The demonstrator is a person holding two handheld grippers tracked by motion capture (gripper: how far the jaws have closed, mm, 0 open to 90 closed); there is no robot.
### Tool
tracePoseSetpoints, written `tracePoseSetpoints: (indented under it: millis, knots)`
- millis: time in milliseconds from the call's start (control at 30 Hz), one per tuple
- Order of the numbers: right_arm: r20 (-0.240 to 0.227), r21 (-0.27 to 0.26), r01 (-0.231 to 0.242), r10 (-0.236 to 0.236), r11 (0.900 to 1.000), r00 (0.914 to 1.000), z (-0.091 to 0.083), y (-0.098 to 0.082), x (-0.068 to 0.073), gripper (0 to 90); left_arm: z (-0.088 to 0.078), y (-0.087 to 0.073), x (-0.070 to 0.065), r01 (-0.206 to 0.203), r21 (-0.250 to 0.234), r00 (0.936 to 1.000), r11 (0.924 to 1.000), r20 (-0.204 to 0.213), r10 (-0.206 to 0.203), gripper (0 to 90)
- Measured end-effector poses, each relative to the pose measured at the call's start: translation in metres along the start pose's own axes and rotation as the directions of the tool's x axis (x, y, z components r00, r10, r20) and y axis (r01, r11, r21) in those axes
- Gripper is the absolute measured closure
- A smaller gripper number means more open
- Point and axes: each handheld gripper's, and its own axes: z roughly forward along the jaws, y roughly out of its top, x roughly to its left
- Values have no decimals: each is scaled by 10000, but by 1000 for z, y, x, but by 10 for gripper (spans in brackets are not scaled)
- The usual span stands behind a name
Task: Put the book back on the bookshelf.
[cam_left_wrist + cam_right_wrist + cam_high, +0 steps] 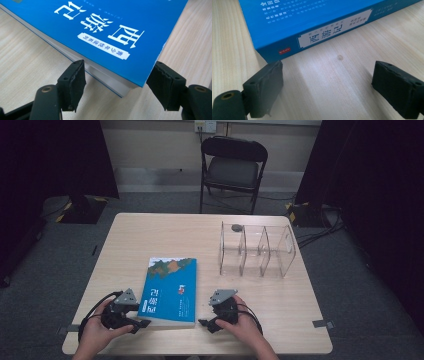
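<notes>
Pale wood-grain table (150, 232), one, rectangular, on grey carpet.

Folding chair (233, 167), one, black, beyond the far edge of the table, well apart from everything on it.

Clear acrylic rack (257, 251), one, with upright dividers that form three compartments, on the right far half of the table. One small dark round object (237, 227) sits at its far left corner; what it is cannot be told.

Book (170, 291), one, blue cover with a coloured picture at its far end and white characters, lying flat on the near middle of the table, between the two grippers.

Grippers, two, each held in one hand at the near edge of the table.

Left gripper (141, 322): at the book's near left corner. In the left gripper view the jaws stand wide apart, one on either side of that corner (140, 85), the page edges facing the camera; the pads do not press the book. Released.

Right gripper (207, 322): just beside the book's near right corner. In the right gripper view the jaws are spread, the spine (332, 31) with its white label lying ahead; one pad sits just below the corner, bare table between the jaws. Released, grasping nothing.
</notes>
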Motion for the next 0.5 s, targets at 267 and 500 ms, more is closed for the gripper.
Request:
tracePoseSetpoints:
  millis: [267,500]
  knots:
    - [49,20,-136,136,9999,9999,-2,-1,4,97,-5,7,0,-4,-174,10000,9998,48,5,316]
    - [-389,-674,-272,246,9974,9989,-25,10,4,136,-7,8,0,31,-205,10000,9998,41,-30,316]
